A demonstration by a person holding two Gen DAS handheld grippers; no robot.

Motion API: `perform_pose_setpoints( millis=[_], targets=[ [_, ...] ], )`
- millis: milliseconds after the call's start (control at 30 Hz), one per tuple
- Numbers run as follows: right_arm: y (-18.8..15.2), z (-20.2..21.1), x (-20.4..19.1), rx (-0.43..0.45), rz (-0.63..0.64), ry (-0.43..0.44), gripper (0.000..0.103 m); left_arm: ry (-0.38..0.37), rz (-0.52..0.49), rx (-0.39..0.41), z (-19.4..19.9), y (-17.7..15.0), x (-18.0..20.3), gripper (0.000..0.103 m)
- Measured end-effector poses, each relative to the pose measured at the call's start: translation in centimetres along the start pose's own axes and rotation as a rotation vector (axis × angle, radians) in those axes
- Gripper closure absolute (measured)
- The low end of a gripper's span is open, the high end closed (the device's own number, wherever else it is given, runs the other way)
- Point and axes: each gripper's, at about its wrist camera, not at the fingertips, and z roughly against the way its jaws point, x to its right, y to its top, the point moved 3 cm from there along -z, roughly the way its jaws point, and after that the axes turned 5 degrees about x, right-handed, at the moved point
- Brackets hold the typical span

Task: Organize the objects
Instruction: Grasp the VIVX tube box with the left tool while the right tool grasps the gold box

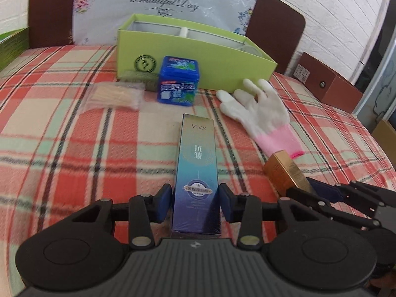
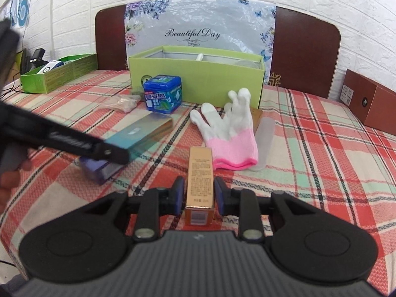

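A tall blue VIVX carton (image 1: 196,153) lies lengthwise on the plaid bedspread. My left gripper (image 1: 195,200) is shut on its near end, both blue pads pressed to its sides. The right wrist view shows the same carton (image 2: 143,133) blurred, under the left gripper's dark arm. My right gripper (image 2: 199,193) is shut on a slim gold carton (image 2: 200,170), which also shows at the right of the left wrist view (image 1: 284,173). Behind stands an open lime-green box (image 1: 193,52) (image 2: 198,74) with white items inside.
A blue square tin (image 1: 178,79), a clear bag of wooden sticks (image 1: 113,96) and a white-and-pink glove (image 1: 262,109) lie before the green box. A brown box (image 2: 366,99) sits far right, a green tray (image 2: 59,74) far left. The headboard closes off the back.
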Motion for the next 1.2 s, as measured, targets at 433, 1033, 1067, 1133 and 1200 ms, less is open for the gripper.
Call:
perform_pose_setpoints(
  millis=[433, 1033, 1067, 1133, 1200],
  targets=[
    [-0.4, 0.3, -2.1, -0.002, 0.048, 0.057, 0.079, 0.012, -0.045, 0.013, -1.9, 0.9, 0.5, 0.05],
    [-0.7, 0.7, -3.2, -0.02, 0.079, 0.084, 0.074, 0.014, -0.048, 0.016, 1.0, -0.5, 0.3, 0.044],
    [-0.7, 0.5, -3.2, -0.03, 0.076, 0.08, 0.074, 0.01, -0.058, 0.011, 0.7, -0.3, 0.4, 0.046],
    [-0.7, -0.1, -3.2, -0.053, 0.061, 0.077, 0.074, -0.007, -0.065, -0.017, 0.4, -0.2, 0.6, 0.061],
    [-0.7, -0.6, -3.3, -0.076, 0.054, 0.083, 0.074, -0.012, -0.062, -0.009, 0.7, -0.4, 0.7, 0.061]
  ],
)
